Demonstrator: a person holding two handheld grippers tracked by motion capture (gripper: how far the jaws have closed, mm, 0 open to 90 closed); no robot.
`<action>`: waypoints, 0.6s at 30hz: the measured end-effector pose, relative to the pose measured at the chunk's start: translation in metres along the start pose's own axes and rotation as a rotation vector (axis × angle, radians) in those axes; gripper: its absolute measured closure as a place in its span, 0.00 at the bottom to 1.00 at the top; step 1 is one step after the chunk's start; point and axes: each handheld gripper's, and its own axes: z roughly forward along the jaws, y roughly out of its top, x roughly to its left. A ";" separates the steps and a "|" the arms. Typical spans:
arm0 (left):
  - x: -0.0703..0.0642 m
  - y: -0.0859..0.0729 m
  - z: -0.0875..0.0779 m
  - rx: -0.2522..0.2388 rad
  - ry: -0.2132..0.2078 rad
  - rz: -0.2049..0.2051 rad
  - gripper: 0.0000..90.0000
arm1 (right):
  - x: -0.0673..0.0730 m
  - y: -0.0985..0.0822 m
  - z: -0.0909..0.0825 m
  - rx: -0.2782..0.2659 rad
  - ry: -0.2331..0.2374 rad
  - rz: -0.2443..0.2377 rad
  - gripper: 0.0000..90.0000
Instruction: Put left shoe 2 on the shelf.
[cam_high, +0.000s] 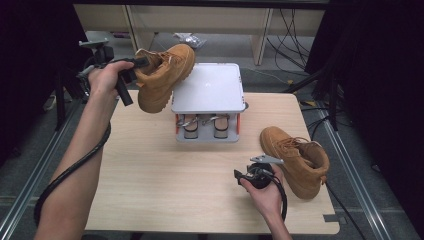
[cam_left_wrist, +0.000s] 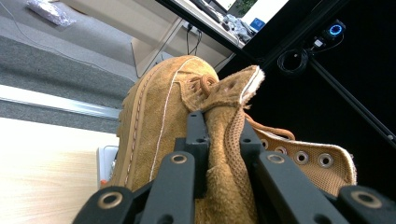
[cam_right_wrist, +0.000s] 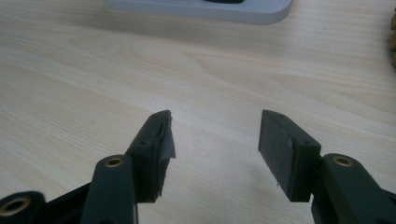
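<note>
Tan suede boot (cam_high: 162, 77), toe upward.

Tan suede boot (cam_high: 162, 77): lace-up, ridged sole, held aloft by its collar, toe tilted over the grey rack's (cam_high: 207, 89) top, apparently not touching it.

so the rack (cam_high: 207, 95) sits at the back middle of the surface (cam_high: 165, 175). one boot (cam_high: 162, 77) is up off the surface at the rack's left, clamped in the left tool (cam_left_wrist: 219, 135). the other boot (cam_high: 295, 160) lies front right, with the right tool (cam_high: 245, 176) just to its left.
</note>
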 end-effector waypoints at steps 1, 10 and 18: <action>-0.001 0.000 0.001 0.003 -0.003 0.003 0.90 | 0.000 0.000 0.000 0.001 0.003 0.001 0.50; -0.008 0.001 0.008 0.007 -0.008 0.004 0.90 | 0.001 -0.001 0.001 0.007 -0.002 0.002 0.50; -0.012 0.001 0.015 0.016 -0.012 -0.003 0.90 | 0.001 -0.002 0.002 0.014 -0.005 0.001 0.50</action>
